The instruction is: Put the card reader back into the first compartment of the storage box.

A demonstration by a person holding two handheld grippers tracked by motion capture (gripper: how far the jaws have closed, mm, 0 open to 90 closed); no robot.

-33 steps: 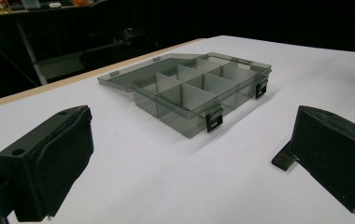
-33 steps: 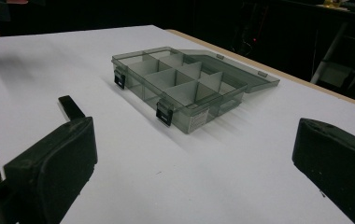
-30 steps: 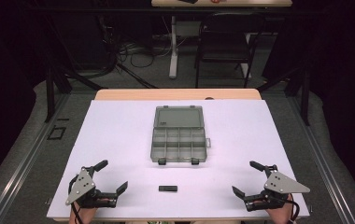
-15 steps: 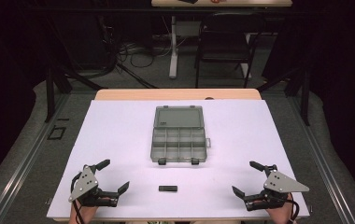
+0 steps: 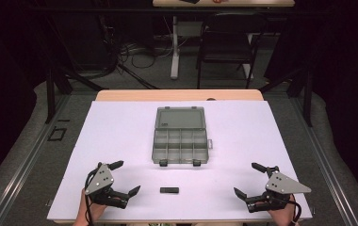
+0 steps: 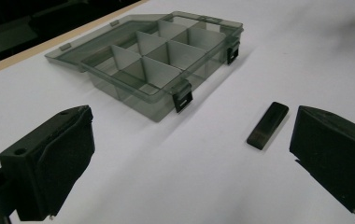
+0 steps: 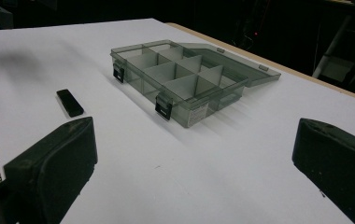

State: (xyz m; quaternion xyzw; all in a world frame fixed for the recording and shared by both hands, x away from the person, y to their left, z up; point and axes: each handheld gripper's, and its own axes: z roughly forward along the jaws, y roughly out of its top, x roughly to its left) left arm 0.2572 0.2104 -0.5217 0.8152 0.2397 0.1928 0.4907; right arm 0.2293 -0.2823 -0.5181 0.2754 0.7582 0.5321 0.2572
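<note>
- The left gripper [image 5: 120, 179] sits at the near left of the white table [image 5: 120, 132], held by a hand [image 5: 88, 212] that enters from the bottom edge. Its jaws stand wide apart with nothing between them.
- Just to its right lies a small black bar [image 5: 169, 190], flat on the table surface and near the front edge. In the left gripper view the bar [image 6: 268, 125] lies close by the right-hand jaw, apart from it.
- Beyond the bar, at the table's middle, stands a smoky clear compartment box [image 5: 180, 147] with its lid folded back flat. Its cells show nothing inside, and two dark latches hang on its near wall.
- The right gripper [image 5: 252, 181] rests at the near right, well apart from the bar. Its jaws are spread wide and hold nothing.
</note>
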